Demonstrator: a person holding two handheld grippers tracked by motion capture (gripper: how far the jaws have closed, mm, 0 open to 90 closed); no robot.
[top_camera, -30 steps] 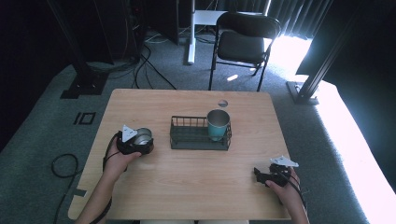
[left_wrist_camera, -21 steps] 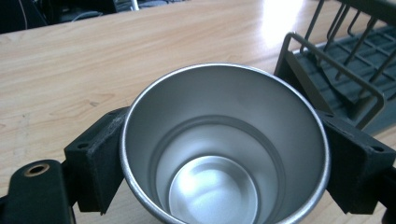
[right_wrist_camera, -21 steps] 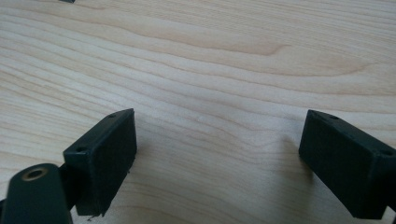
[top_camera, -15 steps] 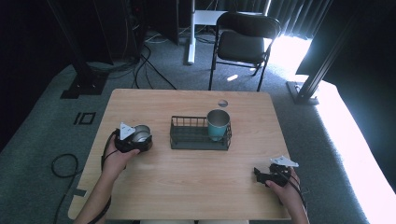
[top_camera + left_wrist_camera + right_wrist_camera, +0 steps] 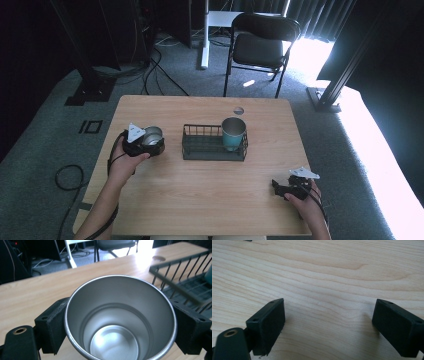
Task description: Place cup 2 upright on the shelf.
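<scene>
A: Where is the steel cup (image 5: 152, 136) right now?

B: At the left side of the tabletop (image 5: 200, 200), held in the left gripper (image 5: 145, 145). In the left gripper view the two black pads sit against opposite sides of the cup (image 5: 120, 320) just under its rim, so the gripper is clamped on it. The wire rack (image 5: 214, 145) is a little way to its right, with a teal cup (image 5: 233, 132) standing upright in the rack's right end.

A: Is it off the wood?

B: I can't say for sure; the base is hidden from the high view by the gripper and hand (image 5: 122, 167). My guess is it is just clear or barely resting.

A: How will it handle?

B: It looks like thin, empty metal, so light and stiff, not fragile. The smooth wall is the worry: it tapers toward the base, and polished steel against flat pads can slip or pivot if tilted fast. Gripping across the widest part near the rim, as now, seems sensible. A squeeze won't crush it, though too hard might spring the rim out of round.

A: And the other side?

B: The right gripper (image 5: 287, 189) rests near the tabletop's front right corner. Its jaws stand wide apart over bare wood (image 5: 324, 277), nothing between them.

A: Any advice for moving the cup to the rack?

B: Keep it upright and lift it clear of the rack's wire wall (image 5: 175, 272).
</scene>
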